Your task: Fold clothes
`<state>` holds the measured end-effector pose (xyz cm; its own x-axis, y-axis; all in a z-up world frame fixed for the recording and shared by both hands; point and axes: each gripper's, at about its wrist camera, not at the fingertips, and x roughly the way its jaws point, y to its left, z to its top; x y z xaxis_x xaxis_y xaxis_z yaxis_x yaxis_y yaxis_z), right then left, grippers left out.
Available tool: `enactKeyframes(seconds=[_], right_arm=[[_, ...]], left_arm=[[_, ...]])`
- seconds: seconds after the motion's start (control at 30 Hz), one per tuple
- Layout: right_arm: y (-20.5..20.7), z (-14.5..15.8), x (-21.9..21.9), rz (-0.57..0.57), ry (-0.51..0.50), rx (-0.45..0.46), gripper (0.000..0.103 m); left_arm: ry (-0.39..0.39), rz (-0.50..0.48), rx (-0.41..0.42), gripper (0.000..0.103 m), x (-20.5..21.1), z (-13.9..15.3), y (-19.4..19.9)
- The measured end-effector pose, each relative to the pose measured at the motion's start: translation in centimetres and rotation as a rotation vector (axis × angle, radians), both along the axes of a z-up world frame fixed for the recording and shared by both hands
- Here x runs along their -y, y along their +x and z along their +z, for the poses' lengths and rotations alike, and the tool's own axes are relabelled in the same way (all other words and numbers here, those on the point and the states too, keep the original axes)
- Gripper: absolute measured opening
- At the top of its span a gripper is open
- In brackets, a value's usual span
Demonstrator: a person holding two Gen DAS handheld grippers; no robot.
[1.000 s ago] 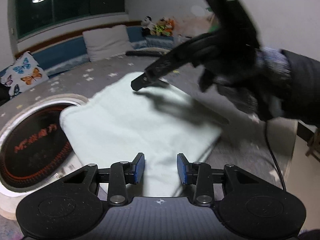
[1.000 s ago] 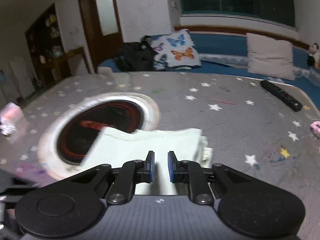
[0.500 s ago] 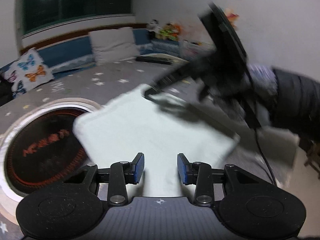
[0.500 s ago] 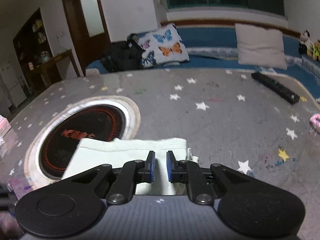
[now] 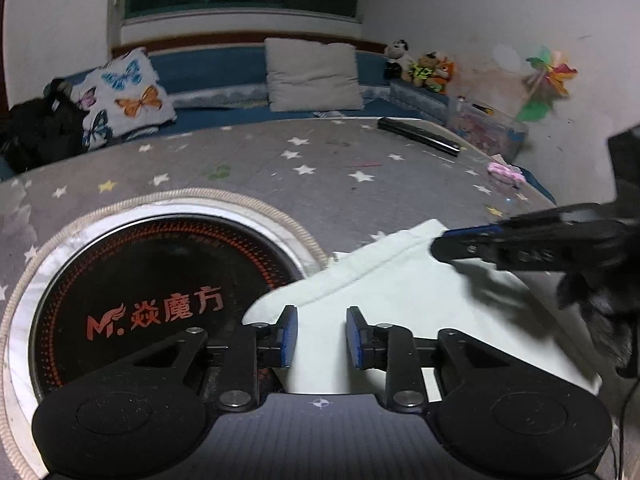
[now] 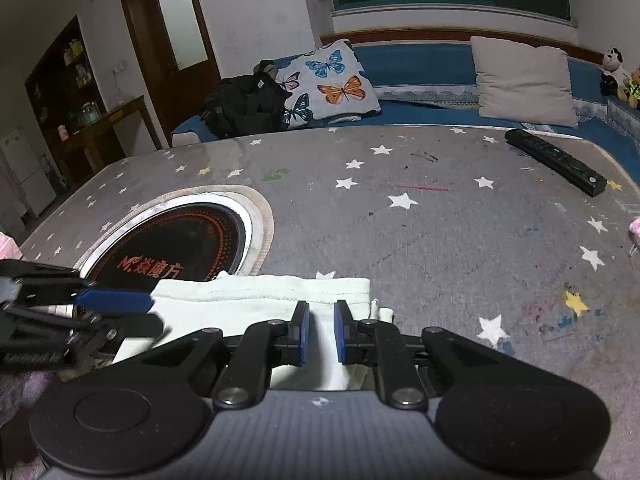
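A pale mint folded garment (image 5: 420,312) lies flat at the near side of the grey star-print table (image 5: 328,184), its left corner over the rim of a round cooktop. My left gripper (image 5: 321,336) is open and hovers over the garment's left part, with cloth showing between the fingers. In the right wrist view the garment (image 6: 260,292) has its hemmed edge facing away. My right gripper (image 6: 321,332) stands over the right end with a narrow gap, open. From the left wrist view the right gripper (image 5: 452,245) sits just above the far corner. The left gripper (image 6: 154,314) enters the right wrist view from the left.
A round black cooktop (image 5: 152,280) with orange writing is set into the table left of the garment. A black remote (image 6: 556,162) lies at the far right, with a small pink thing (image 5: 506,172) near the right edge. Cushions and a dark bag sit on the bench behind.
Both grippers have come lower and closer to the garment. The left one swung toward its left corner and the right one settled over its right end. Finger gaps look unchanged.
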<state>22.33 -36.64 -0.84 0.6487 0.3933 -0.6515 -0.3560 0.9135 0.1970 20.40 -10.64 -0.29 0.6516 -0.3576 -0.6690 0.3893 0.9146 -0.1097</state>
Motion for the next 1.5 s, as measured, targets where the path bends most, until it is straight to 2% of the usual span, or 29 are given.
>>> enactKeyframes(seconds=[0.17,0.4,0.5,0.6,0.7,0.8,0.93,1.2,1.4,1.5], right_arm=[[0.1,-0.1,0.0,0.012,-0.003,-0.001,0.013],[-0.5,1.5,-0.4,0.026,0.009,0.051,0.013],[0.5,0.3,-0.8,0.031,-0.027,0.009,0.013],[0.0,0.5,-0.5,0.026,-0.014,0.010,0.013],[-1.5,1.5,-0.7,0.063,-0.026,0.025,0.016],[-3.5,2.2,-1.2,0.107,-0.062,0.035,0.022],[-6.5,2.6,-1.6,0.157,-0.101,0.033,0.024],[-11.9,1.9,-1.3,0.207,-0.144,0.032,0.032],[-13.7,1.6,-0.6,0.219,-0.176,0.038,0.038],[-14.3,2.2,-0.7,0.219,-0.196,0.068,0.038]], left_arm=[[0.011,0.021,-0.021,0.027,-0.5,-0.6,0.5],[0.024,0.000,0.010,0.028,0.1,0.2,-0.2],[0.034,-0.008,0.017,0.028,0.2,0.4,-0.6],[0.039,-0.026,0.026,0.029,0.2,0.7,-1.4],[0.046,-0.060,0.032,0.029,0.6,0.9,-2.6],[0.049,-0.102,0.037,0.034,1.3,0.9,-4.1],[0.063,-0.178,0.053,0.039,2.3,1.0,-7.0],[0.127,-0.322,0.081,0.039,3.7,-0.2,-12.2],[0.170,-0.403,0.103,0.039,3.5,-1.0,-14.7],[0.156,-0.392,0.120,0.039,3.2,-0.6,-14.8]])
